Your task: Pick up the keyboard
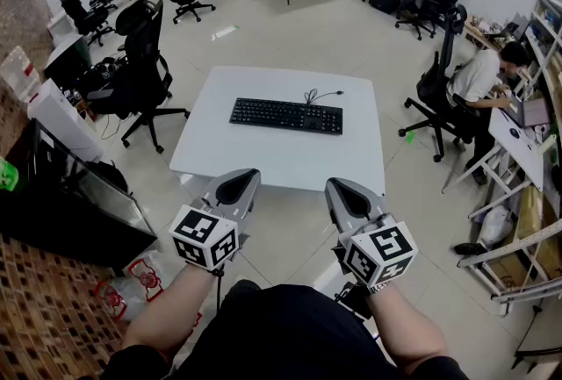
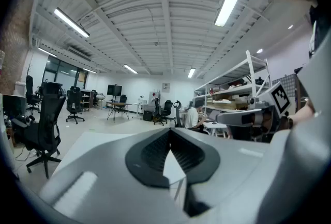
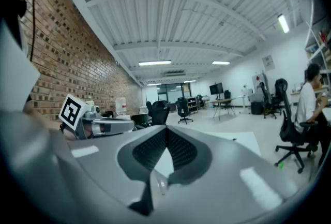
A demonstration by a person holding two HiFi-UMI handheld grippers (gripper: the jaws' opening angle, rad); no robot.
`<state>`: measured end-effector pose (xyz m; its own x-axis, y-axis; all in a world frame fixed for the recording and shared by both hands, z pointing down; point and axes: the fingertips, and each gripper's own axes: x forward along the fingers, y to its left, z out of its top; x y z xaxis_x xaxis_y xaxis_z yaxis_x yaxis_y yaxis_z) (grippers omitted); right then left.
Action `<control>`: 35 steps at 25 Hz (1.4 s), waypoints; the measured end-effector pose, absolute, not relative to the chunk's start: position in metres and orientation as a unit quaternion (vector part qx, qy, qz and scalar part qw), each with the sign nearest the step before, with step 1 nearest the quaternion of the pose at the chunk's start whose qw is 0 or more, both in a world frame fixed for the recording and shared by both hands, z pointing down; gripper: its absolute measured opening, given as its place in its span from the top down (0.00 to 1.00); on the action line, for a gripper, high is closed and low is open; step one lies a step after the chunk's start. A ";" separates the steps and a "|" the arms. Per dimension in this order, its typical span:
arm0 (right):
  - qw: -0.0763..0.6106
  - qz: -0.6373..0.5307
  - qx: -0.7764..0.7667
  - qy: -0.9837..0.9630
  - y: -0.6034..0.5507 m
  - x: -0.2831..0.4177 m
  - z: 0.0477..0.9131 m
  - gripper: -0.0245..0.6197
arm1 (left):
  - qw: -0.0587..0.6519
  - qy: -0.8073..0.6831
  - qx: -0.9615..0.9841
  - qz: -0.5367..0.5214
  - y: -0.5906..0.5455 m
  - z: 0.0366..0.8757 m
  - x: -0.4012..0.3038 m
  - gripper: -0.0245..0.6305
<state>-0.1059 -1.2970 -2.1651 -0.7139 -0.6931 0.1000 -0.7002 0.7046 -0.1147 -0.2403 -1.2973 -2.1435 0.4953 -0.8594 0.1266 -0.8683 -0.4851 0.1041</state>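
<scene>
1. Black full-size keyboard (image 1: 286, 115), its thin cable curling from the back edge, lies flat mid-way on the white desk (image 1: 211, 154)
2. Left gripper (image 1: 239, 187) and right gripper (image 1: 344, 192): jaws closed, empty, short of the desk

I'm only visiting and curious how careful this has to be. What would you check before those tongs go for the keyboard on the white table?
1. Keyboard in plain sight, nothing on it: ok. It lies flat near the middle of the table.
2. Tongs empty: ok. The left tongs and right tongs hold nothing.
3. Tongs open enough to take it: not ok. Both are shut.
4. Tongs at the keyboard: not ok. Both are short of the table's near edge.
5. Bare table in front of the keyboard: ok.
6. Cable free to follow: cannot tell. It curls on the table behind the keyboard.
</scene>
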 end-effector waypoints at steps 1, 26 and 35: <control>0.024 0.074 0.378 -0.922 -1.299 -0.105 -2.165 0.96 | 0.083 -0.502 0.860 0.027 -1.300 -2.142 -0.241 0.96; 0.069 0.191 0.413 -0.888 -1.506 -0.171 -2.088 0.96 | 0.307 -0.527 0.789 0.074 -1.582 -1.982 -0.406 0.80; 0.090 0.245 0.443 -0.858 -1.577 -0.199 -2.052 0.96 | 0.430 -0.504 0.739 0.123 -1.669 -1.876 -0.450 0.76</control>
<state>-0.1991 -1.5773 -2.0524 -0.5917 -0.7156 0.3711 -0.8037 0.4883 -0.3400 -0.4500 -1.6692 -1.8762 0.4616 -0.6388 0.6156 -0.8504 -0.1212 0.5120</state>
